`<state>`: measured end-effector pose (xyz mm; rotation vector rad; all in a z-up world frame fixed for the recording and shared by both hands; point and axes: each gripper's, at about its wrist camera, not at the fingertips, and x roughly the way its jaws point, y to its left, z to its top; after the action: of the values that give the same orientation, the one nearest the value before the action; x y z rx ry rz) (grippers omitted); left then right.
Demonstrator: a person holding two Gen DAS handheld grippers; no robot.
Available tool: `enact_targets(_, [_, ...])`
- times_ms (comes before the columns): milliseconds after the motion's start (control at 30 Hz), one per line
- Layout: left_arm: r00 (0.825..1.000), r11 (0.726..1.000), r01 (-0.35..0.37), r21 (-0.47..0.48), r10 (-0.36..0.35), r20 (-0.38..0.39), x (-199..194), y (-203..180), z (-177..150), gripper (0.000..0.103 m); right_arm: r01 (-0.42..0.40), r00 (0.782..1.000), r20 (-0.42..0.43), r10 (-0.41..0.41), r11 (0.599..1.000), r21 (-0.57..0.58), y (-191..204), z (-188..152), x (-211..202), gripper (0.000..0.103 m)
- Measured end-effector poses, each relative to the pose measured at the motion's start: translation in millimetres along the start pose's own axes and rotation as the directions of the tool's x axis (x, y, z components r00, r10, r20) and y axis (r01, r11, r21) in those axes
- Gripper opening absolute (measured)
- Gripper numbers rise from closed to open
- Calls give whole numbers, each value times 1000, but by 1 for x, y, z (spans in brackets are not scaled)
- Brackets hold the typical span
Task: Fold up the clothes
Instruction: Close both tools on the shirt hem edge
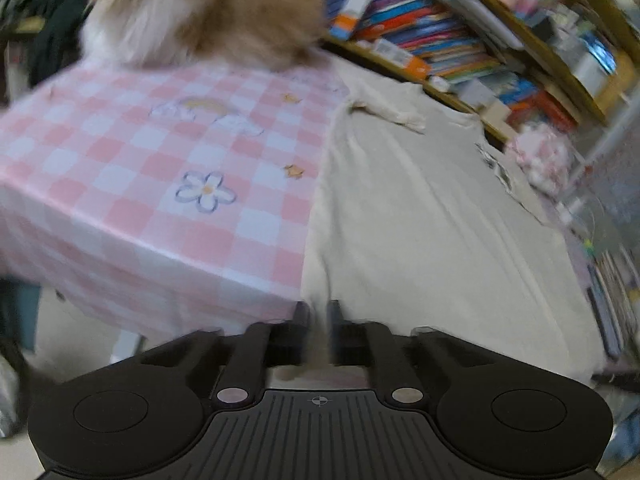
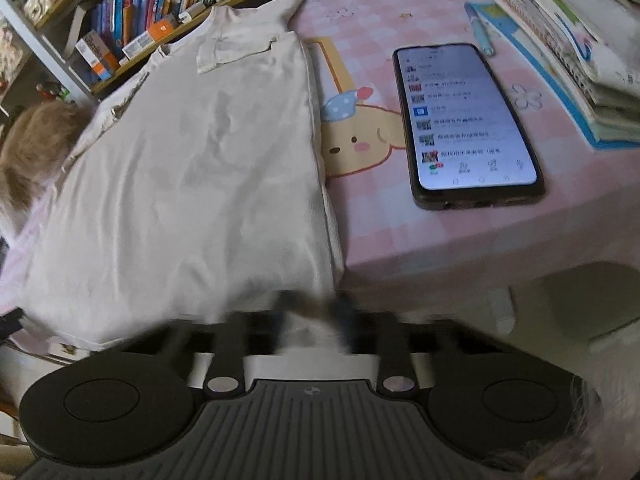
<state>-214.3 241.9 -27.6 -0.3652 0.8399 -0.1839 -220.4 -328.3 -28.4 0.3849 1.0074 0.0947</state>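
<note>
While both tongs sit at the near table edge, the garment lies flat on the pink checked tablecloth, stretching away from them toward twelve o'clock. Seen from the left wrist, the left gripper has its jaws drawn together on the garment's near left corner, pale cloth showing in the narrow gap between the fingers; the rest of the garment spreads from there toward one o'clock, its collar end by the bookshelf. A fluffy tan animal sits at eleven o'clock on the far side of the table. Seen from the right wrist, the right gripper is likewise clamped on the garment, at its near right corner, blurred but with white fabric between the fingers; the garment runs from there toward eleven o'clock. A lit phone lies face up at one o'clock, apart from the garment, with stacked books beyond it at two o'clock.
</note>
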Motion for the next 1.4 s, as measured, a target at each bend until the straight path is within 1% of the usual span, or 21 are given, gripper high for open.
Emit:
enact_targets(100, [1000,1000,-1,17,1,5,-9,-3,-1,2,-27,999,40,26,1000,13,0,-2,-21,6])
enact_targets(200, [999,999,-36,12,36,-29,-2,3,0,2,-55,996,70,51,997,55,-4,-4,-35,6])
enact_targets(267, [997,998,-57,7,57,-52,3,6,0,2,-44,997,62,41,998,49,-3,-4,-33,6])
enact_targets(400, [996,998,-62,9,62,-62,8,9,1,12,-22,999,29,21,1000,15,1,-4,-22,6])
enact_targets(500, [994,998,-64,23,66,-87,17,8,2,30,-14,1000,10,14,1000,-2,2,-3,-15,12])
enact_targets(567, [992,997,-68,38,71,-104,22,7,1,49,-10,1000,-5,10,1000,-15,3,-1,-10,19])
enact_targets(600, [991,997,-66,43,70,-112,25,7,0,51,-9,1000,-14,9,1000,-23,3,0,-8,27])
enact_targets(633, [990,997,-60,44,65,-121,28,7,0,53,-12,1000,-24,11,1000,-27,3,0,-5,30])
enact_targets(733, [989,998,-49,44,55,-138,35,8,-2,54,-25,999,-48,23,999,-33,3,3,3,32])
enact_targets(800, [989,998,-41,45,47,-141,36,8,-4,50,-29,998,-48,28,999,-15,2,4,7,32])
enact_targets(833, [989,998,-36,45,42,-142,37,7,-5,32,-35,998,-47,35,999,-3,2,5,8,32])
enact_targets(867, [991,999,-14,41,19,-135,33,6,-6,8,-40,998,-44,40,999,2,2,6,8,26])
enact_targets(900, [992,999,-1,40,6,-125,29,4,-6,4,-46,998,-40,46,999,-2,3,6,6,14])
enact_targets(933, [993,999,13,39,-8,-115,24,3,-7,4,-42,999,-35,42,999,-17,4,5,2,10])
enact_targets(1000, [995,998,58,31,-55,-81,12,1,-8,4,-33,999,-24,32,999,-42,6,4,-6,7])
enact_targets(1100, [995,998,64,21,-62,-80,10,1,-7,4,-56,998,15,56,998,-24,5,3,-24,6])
enact_targets(1200, [992,999,47,16,-45,-121,23,3,-4,4,-51,999,3,51,998,-21,5,3,-22,6])
enact_targets(1300, [989,999,39,15,-36,-143,32,3,-2,16,-20,999,-31,19,999,-32,7,4,-10,7])
enact_targets(1333, [988,999,35,12,-33,-148,34,4,-2,25,-19,999,-36,18,999,-32,7,4,-7,7])
enact_targets(1367, [988,999,31,9,-30,-153,36,5,-2,40,-15,999,-40,14,999,-29,7,3,-4,11])
enact_targets(1400, [988,1000,26,5,-25,-152,38,6,-3,46,-11,999,-44,9,1000,-27,7,3,-1,13])
